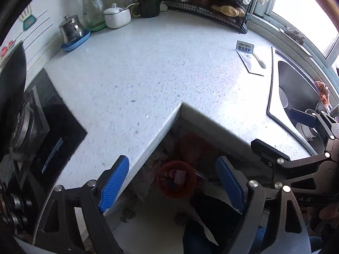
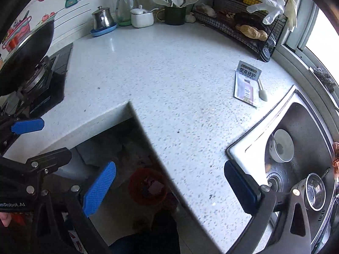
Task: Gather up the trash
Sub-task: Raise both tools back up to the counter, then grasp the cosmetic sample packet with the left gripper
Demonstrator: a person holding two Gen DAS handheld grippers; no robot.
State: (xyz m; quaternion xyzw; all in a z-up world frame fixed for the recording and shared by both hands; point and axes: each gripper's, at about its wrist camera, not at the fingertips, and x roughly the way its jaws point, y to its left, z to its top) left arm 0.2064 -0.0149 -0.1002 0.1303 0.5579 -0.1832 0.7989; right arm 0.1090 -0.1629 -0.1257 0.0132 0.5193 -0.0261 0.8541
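Observation:
A torn sachet packet (image 1: 246,57) (image 2: 246,82) lies flat on the speckled white counter (image 1: 148,74) (image 2: 169,74) near the sink, with a small white spatula stick (image 1: 260,60) (image 2: 262,92) beside it. On the floor in the counter's inner corner stands a red bin (image 1: 177,178) (image 2: 148,186) holding bits of trash. My left gripper (image 1: 172,184) (image 2: 39,140) hangs open above the bin, nothing between its blue pads. My right gripper (image 2: 170,188) (image 1: 284,133) is open too, over the counter's edge, well short of the sachet.
A steel sink (image 2: 296,127) (image 1: 296,89) at right holds a white bowl (image 2: 282,146) and a steel pot. A stove with a black wok (image 2: 23,50) is at left. Jars, a utensil cup (image 2: 174,14) and a wire rack (image 2: 243,27) with gloves line the back.

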